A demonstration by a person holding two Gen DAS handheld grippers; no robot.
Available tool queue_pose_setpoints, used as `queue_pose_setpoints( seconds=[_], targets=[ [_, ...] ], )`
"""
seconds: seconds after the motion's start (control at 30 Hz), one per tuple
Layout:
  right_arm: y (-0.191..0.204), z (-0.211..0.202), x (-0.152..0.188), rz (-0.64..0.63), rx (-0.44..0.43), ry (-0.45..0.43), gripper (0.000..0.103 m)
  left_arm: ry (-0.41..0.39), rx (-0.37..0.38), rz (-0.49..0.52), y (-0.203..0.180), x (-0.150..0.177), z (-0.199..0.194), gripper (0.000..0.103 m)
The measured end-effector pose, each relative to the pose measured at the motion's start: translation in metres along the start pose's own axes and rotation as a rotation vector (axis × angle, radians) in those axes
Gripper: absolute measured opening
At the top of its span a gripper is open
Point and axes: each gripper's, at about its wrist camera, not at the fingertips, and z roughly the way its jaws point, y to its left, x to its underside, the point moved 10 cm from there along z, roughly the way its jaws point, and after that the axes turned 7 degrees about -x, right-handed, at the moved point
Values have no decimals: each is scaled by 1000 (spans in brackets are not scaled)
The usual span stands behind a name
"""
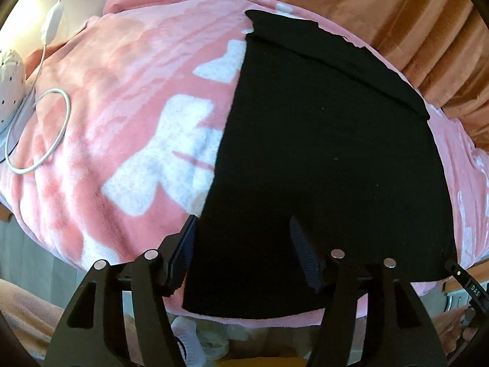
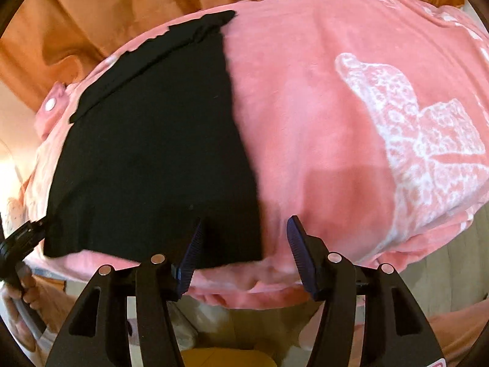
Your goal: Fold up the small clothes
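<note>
A black garment (image 1: 321, 159) lies flat on a pink blanket with white bow prints (image 1: 131, 98); its far edge is folded over into a band. It also shows in the right wrist view (image 2: 152, 159). My left gripper (image 1: 243, 223) is open and empty, hovering over the garment's near left corner. My right gripper (image 2: 246, 223) is open and empty, over the garment's near right corner, with the garment's right edge between its fingers. The left gripper's tip (image 2: 27, 232) shows at the garment's near left corner in the right wrist view.
A white cable (image 1: 45, 128) and a white perforated object (image 1: 9, 70) lie at the blanket's left edge. Orange curtains (image 2: 122, 6) hang behind. The pink blanket (image 2: 351, 122) extends to the right of the garment. Floor lies below the near edge.
</note>
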Motion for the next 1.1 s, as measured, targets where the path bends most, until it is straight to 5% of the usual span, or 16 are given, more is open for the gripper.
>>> queue_pose_setpoints(
  seconds=[0.07, 0.1, 0.2, 0.27, 0.43, 0.8, 0.9, 0.93, 0.97, 1.0, 1.1],
  targets=[
    [5, 0, 1, -30, 14, -2, 50, -6, 14, -2, 1, -2, 1, 16],
    [8, 0, 0, -38, 5, -9, 35, 10, 47, -14, 0, -3, 2, 5],
    [9, -6, -10, -29, 12, -33, 4, -4, 74, -30, 3, -6, -9, 5],
    [15, -20, -19, -1, -49, -79, 4, -32, 82, -18, 3, -7, -23, 4],
    [20, -60, -33, -32, -36, -193, 3, -43, 104, -10, 7, 6, -51, 2],
    [22, -74, 5, -90, -11, -127, 3, -10, 106, 18, 20, 44, -63, 2],
    [20, -68, -1, -64, -17, -125, 3, 31, 144, -55, 19, 43, -47, 5],
    [21, -67, -2, -59, -21, -125, 3, 30, 145, -73, 19, 43, -45, 16],
    [22, -65, -4, -58, -20, -125, 3, 25, 145, -90, 18, 41, -40, 45],
    [22, -65, -5, -56, -22, -125, 3, 24, 131, -97, 19, 39, -35, 64],
    [21, -63, -6, -51, -29, -122, 3, 7, 73, -115, 20, 36, -19, 73]
  ],
)
